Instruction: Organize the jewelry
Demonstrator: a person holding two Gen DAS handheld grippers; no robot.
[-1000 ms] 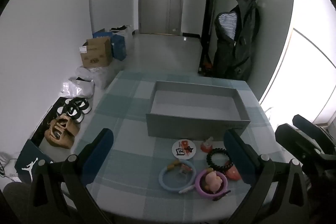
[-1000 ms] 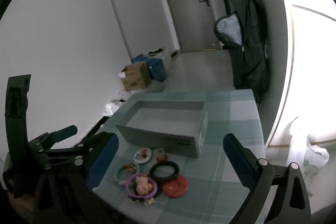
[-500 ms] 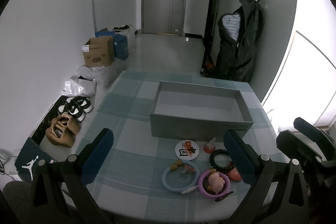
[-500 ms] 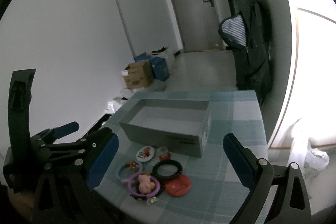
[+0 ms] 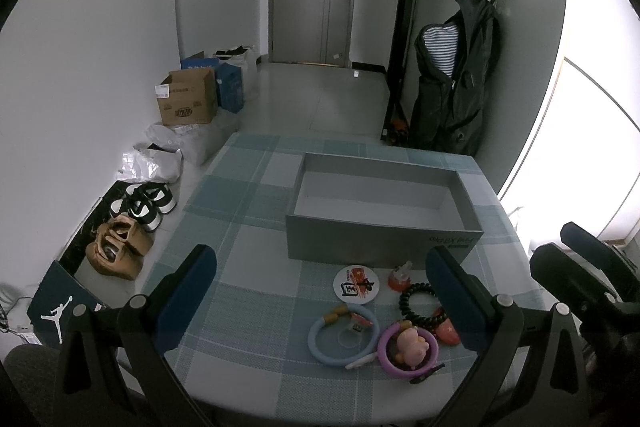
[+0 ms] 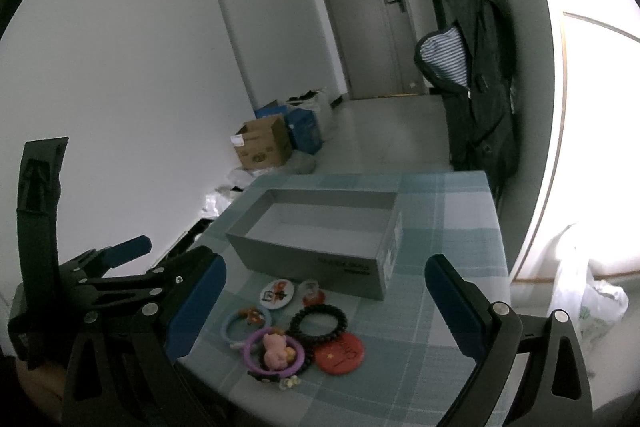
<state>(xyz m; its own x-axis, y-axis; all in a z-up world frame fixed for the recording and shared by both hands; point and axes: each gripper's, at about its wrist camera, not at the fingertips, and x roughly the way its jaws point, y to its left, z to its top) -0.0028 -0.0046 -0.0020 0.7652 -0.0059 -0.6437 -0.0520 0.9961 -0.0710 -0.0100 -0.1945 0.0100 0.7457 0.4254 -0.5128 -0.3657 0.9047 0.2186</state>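
Between the spread fingers of the left tool (image 5: 320, 303), just ahead and slightly toward its right finger, lies the jewelry cluster on the checked table (image 5: 240, 299). Both tools stand wide open and hold nothing; the right tool (image 6: 326, 301) hovers over the near table edge with the same cluster ahead, toward its left finger.

Nearest the left tool are the purple ring (image 5: 408, 347) with a pink figure (image 5: 412, 345) resting inside it, and just to its left the blue ring (image 5: 344, 335), which carries a small brown charm. A thin white stick-like piece lies along their near edge; what it is cannot be told. Beyond them sits the black bead bracelet (image 5: 418, 301), lying flat, partly hidden behind the left tool's right finger, with the red disc (image 6: 340, 353) touching it on the right. These hoops are round, so they have no real long axis; each lies flat with its opening facing up.

Farther on come the white round badge (image 5: 356, 285) and a small red-and-white trinket (image 5: 400, 273), both just in front of the box wall.

Beyond those stands the grey box (image 5: 380, 239), open and apparently empty, its long axis running across both tools' line of sight. From either tool, any piece must travel forward and over the near wall. The left tool looks better centred on the rings; the right tool seems nearer the red disc and bracelet.
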